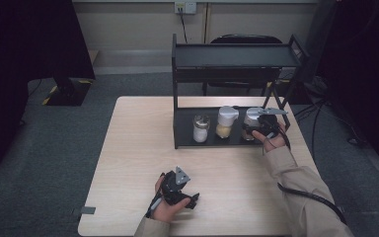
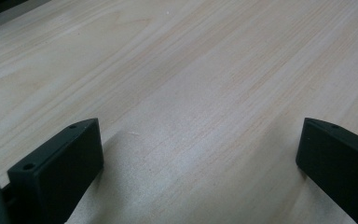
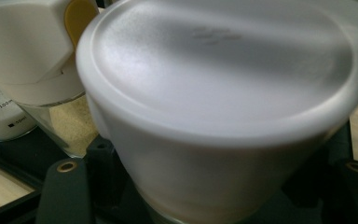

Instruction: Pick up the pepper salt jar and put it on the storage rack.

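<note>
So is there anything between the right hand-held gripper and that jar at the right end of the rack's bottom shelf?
Nothing visible. The right hand-held gripper is already shut on the white-lidded jar, a jaw on each side. The neighbouring jar of yellowish grains stands beside it, not in the way.

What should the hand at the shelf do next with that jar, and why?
Probably lift the white-lidded jar slightly and draw it off the lower shelf. The right gripper appears shut around it, two jars stand close beside it, and the upper shelf leaves limited headroom, so a small, straight move seems safest.
</note>
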Available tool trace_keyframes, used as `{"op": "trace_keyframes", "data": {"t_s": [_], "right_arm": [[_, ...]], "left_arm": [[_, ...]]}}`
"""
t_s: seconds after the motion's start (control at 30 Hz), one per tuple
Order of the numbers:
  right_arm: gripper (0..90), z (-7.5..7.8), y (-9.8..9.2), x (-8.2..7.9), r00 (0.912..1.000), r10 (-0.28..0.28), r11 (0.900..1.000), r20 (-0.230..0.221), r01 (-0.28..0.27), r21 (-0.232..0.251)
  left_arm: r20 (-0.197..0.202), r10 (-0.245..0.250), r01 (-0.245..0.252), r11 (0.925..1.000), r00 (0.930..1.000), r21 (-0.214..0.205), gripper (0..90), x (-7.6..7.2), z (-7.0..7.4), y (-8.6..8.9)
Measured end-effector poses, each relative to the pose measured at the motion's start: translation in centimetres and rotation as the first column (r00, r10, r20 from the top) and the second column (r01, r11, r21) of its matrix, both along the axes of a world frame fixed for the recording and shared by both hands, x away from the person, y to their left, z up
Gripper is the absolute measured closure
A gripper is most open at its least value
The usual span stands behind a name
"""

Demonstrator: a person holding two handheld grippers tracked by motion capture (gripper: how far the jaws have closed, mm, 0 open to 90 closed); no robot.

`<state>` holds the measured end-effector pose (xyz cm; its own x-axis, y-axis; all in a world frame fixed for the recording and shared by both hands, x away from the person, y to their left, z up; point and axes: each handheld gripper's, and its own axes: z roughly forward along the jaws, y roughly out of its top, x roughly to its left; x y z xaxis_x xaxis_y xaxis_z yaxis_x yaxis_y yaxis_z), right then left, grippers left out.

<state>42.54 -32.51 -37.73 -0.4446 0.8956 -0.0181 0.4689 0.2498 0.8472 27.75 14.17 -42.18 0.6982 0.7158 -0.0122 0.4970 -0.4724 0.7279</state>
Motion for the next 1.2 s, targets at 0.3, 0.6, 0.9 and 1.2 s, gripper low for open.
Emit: {"op": "trace_keyframes", "data": {"t_s": [0.3,0.6,0.9,1.2], "right_arm": [[30.5,-0.2,0.0,0.2,1.0000,0.000,1.0000,0.001,0.000,-0.003],[30.5,-0.5,-0.1,0.6,0.9999,-0.010,1.0000,0.011,0.010,-0.001],[30.5,-0.7,-0.1,1.2,0.9998,-0.004,0.9999,0.020,0.004,0.009],[30.6,-0.8,-0.1,1.6,0.9995,-0.015,0.9999,0.028,0.014,0.009]], "left_arm": [[0.000,0.000,0.000,1.0000,1.0000,0.001,0.0,0.0,0.0,0.0],[0.000,-0.001,0.001,1.0000,1.0000,0.001,0.0,0.0,0.0,0.0],[0.000,-0.001,0.001,1.0000,1.0000,0.001,0.0,0.0,0.0,0.0],[0.000,0.000,0.000,1.0000,1.0000,0.000,0.0,0.0,0.0,0.0]]}}
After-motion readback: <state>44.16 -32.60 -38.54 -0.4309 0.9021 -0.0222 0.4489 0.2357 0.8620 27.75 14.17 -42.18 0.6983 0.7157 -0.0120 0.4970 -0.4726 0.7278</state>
